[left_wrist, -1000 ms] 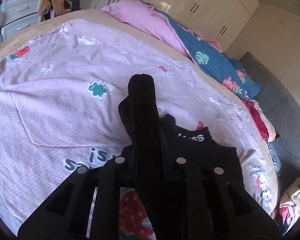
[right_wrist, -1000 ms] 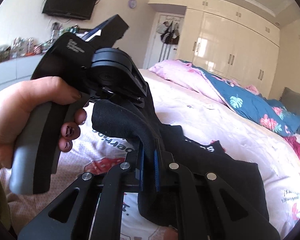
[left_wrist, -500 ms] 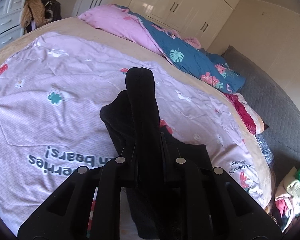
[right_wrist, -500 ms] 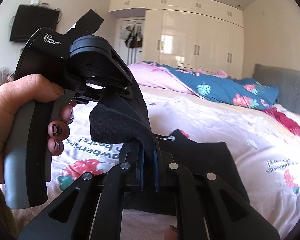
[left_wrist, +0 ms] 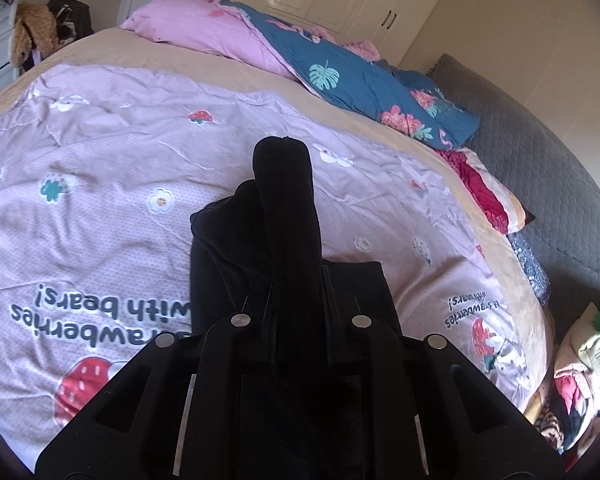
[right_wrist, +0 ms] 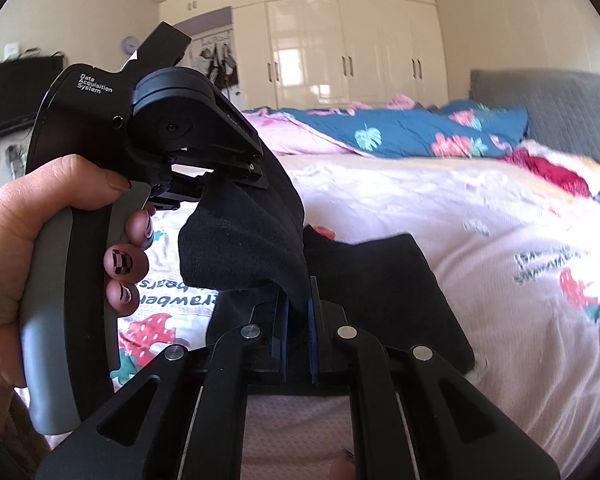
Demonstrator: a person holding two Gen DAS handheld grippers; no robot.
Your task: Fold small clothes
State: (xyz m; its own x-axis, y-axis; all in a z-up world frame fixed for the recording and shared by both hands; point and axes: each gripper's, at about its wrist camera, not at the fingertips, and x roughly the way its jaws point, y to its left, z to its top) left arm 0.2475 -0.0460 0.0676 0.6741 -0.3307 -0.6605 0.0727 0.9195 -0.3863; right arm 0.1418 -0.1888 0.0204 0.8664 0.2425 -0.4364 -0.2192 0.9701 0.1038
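A small black garment (left_wrist: 220,248) is partly lifted off the pink strawberry quilt (left_wrist: 100,184). Its upper part drapes over my left gripper (left_wrist: 285,160), which is shut on the cloth; the fingers are wrapped in it. The lower part lies flat on the quilt (right_wrist: 380,280). In the right wrist view my right gripper (right_wrist: 298,312) is shut on a fold of the same garment between its blue pads (right_wrist: 309,320). Just beyond it, a hand (right_wrist: 40,220) holds the left gripper's black housing (right_wrist: 172,128), and cloth hangs from its fingers (right_wrist: 240,248).
A rolled pink and blue flowered duvet (left_wrist: 340,76) lies across the far side of the bed. A grey padded headboard (left_wrist: 540,152) stands on the right. A heap of clothes (left_wrist: 580,368) sits low at the right edge. Cream wardrobes (right_wrist: 360,48) and a wall television (right_wrist: 16,96) stand behind.
Both grippers have carried the lifted part of the black garment to the right across the bed, close together. The right gripper has rolled. The garment's white lettering no longer shows.
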